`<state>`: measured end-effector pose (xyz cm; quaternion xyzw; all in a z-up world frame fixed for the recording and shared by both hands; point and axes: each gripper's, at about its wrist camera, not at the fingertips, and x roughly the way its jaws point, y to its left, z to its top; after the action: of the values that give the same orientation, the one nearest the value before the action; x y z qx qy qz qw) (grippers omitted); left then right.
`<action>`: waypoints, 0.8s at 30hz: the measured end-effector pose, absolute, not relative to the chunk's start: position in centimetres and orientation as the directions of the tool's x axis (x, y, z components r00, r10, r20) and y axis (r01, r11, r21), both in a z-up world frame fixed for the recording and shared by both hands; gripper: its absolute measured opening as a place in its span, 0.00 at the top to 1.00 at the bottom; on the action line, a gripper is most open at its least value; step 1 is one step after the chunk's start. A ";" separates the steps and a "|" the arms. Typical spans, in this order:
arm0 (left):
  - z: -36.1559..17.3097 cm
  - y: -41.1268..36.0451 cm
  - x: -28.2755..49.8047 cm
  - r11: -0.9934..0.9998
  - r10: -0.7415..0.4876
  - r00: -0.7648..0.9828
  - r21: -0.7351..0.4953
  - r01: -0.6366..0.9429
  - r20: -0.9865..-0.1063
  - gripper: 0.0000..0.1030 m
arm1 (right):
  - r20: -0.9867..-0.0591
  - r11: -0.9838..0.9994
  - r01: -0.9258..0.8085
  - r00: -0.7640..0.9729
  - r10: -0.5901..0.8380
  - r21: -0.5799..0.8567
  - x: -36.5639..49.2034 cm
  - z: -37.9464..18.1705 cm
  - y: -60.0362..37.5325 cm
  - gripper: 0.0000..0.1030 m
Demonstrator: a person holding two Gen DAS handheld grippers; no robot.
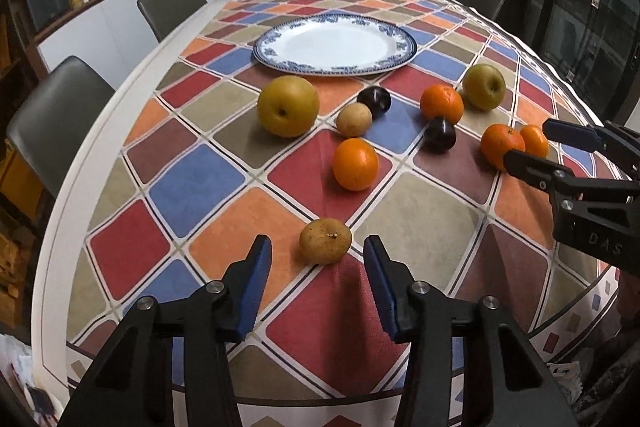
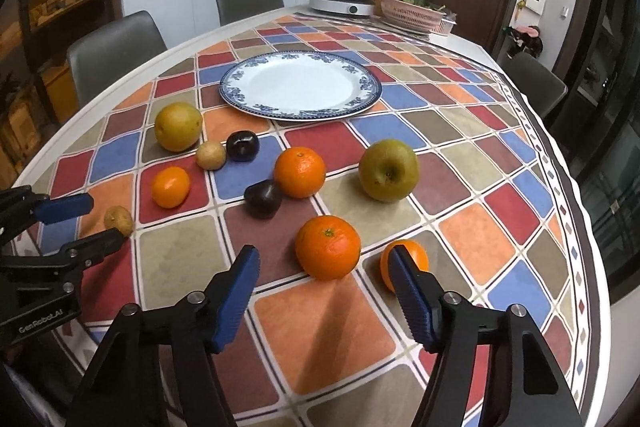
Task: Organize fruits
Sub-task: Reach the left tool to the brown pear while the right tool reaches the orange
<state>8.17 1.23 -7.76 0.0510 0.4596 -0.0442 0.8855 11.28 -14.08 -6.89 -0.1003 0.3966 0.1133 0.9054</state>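
Now left hand-held gripper (image 1: 316,269) spread, brown fruit (image 1: 325,241) just ahead; right hand-held gripper (image 2: 324,269) spread near orange (image 2: 328,247).

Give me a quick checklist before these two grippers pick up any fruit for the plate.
1. Plate bare and ready: ok.
2. Left gripper lined up on the small brown fruit: ok.
3. Left fingers gripping it: not ok, gaps both sides.
4. Right gripper lined up on the nearest orange: ok.
5. Small orange clear of the right fingers: not ok, one finger overlaps it.
6. Grippers apart: ok.
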 end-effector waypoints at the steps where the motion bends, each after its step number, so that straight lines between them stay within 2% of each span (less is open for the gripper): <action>1: -7.9 1.2 8.2 0.991 -0.034 0.567 0.046 0.127 -0.823 0.57 | -0.742 0.954 -0.284 0.659 0.121 -0.096 11.4 -7.0 -14.0 0.36; 5: -8.2 1.2 8.7 0.990 -0.037 0.550 0.043 0.131 -0.834 0.60 | -0.758 0.949 -0.297 0.642 0.120 -0.101 12.0 -7.5 -13.8 0.42; 12: -8.7 1.1 9.6 0.990 -0.054 0.526 0.025 0.141 -0.849 0.71 | -0.771 0.943 -0.306 0.629 0.101 -0.127 12.7 -8.2 -13.5 0.42; 18: -8.6 1.2 10.2 0.991 -0.067 0.526 0.006 0.136 -0.848 0.72 | -0.783 0.936 -0.316 0.617 0.080 -0.153 13.4 -9.0 -13.1 0.48; 22: -8.6 1.1 10.1 0.990 -0.068 0.533 0.009 0.140 -0.843 0.72 | -0.788 0.934 -0.321 0.611 0.078 -0.157 13.6 -9.3 -13.1 0.59; 24: -8.4 1.1 9.9 0.989 -0.070 0.541 0.010 0.144 -0.838 0.72 | -0.788 0.935 -0.324 0.609 0.087 -0.147 13.6 -9.3 -13.2 0.59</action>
<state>9.94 1.05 -8.39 0.0391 0.4751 -0.0612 0.8769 13.62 -13.21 -9.28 -0.1388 0.4264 0.1160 0.8862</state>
